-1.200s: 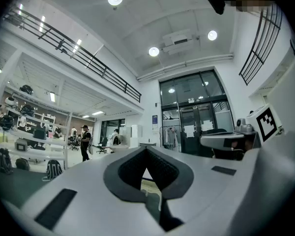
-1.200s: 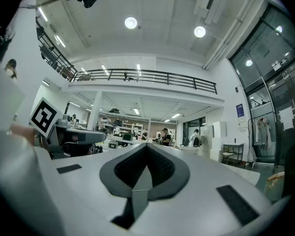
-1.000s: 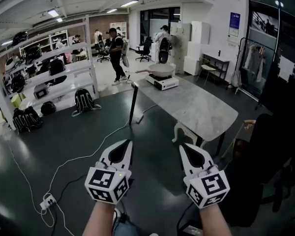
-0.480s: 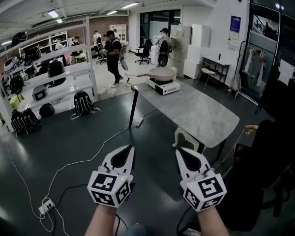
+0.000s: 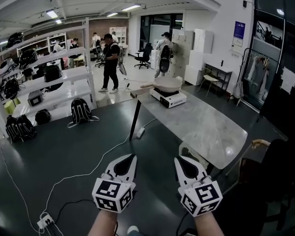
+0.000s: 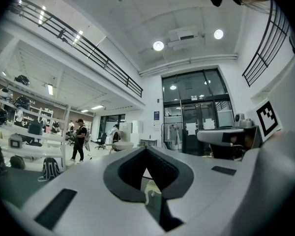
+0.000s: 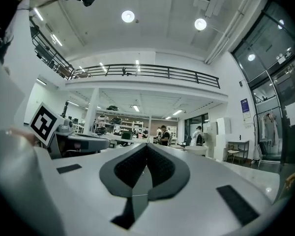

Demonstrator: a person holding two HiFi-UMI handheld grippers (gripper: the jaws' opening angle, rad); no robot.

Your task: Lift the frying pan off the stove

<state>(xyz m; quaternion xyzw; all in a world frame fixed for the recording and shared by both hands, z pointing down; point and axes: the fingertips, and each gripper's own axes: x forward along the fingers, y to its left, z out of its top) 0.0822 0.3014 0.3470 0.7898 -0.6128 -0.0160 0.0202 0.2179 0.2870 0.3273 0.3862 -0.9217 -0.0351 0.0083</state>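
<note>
Pale marble counter (image 5: pixel 206 124) ahead, and there's the frying pan (image 5: pixel 166 84) sitting on the white stove (image 5: pixel 171 100) at its far end, handle poking left. Both tools hang well short of it, low over the dark floor (image 5: pixel 64 151). The left tool (image 5: pixel 132 157) has its jaws pressed together, nothing in them. The right tool (image 5: pixel 179 159) is the same, closed and empty. A person in black (image 5: pixel 109 63) stands beyond the counter.
</note>
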